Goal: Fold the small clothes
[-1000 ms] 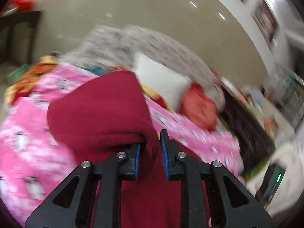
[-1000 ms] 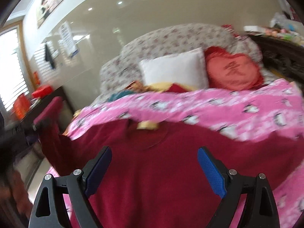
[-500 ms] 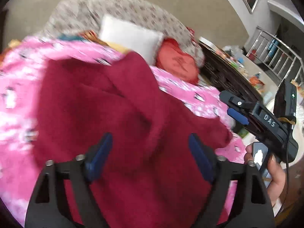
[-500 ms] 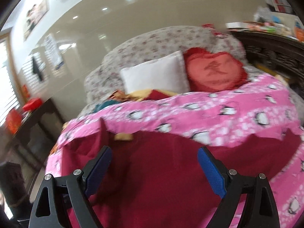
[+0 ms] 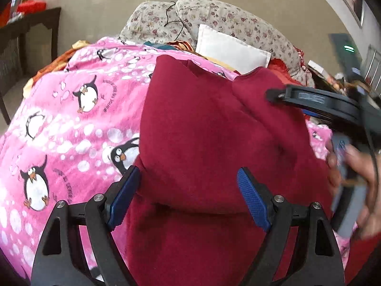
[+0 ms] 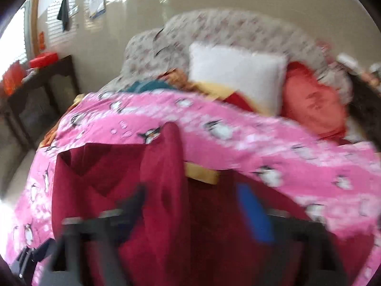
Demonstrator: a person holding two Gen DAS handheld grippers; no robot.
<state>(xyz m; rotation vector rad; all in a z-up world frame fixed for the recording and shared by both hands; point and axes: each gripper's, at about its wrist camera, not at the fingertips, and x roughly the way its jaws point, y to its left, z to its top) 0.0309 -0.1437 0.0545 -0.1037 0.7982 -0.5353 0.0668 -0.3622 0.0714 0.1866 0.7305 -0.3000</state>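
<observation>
On my left gripper [image 5: 188,170] the two blue-padded fingers [image 5: 252,195] stand wide apart and grip nothing; they straddle the near folded edge of a dark maroon fleece child's top [image 5: 202,124] without pressing on it. On my right gripper [image 6: 190,190] the fingers [image 6: 254,214] are smeared by motion blur; they have just been closing, with a raised ridge of the maroon fabric between them, and I judge them clamped on that fold. The left wrist view shows the same tool coming in from the right over the top's far shoulder, with the person's hand [image 5: 357,166] blurred behind it. The top lies on a bright pink fleece blanket printed with penguins [image 5: 71,119], spread over a bed. One side is already folded across the middle; the other side looks unfolded. A yellow neck label [image 6: 202,174] shows near the collar. Beyond the blanket sit a white square pillow [image 5: 228,47], a red heart-shaped cushion [image 6: 312,104] and a flowered upholstered headboard [image 5: 214,16]. To do this fold well, I would carry the pinched side low across the body, keep its edge in line with the first fold, and rest the open left fingers on the layers so they do not slide. Thick fleece springs back, so I would press the crease flat before releasing.
</observation>
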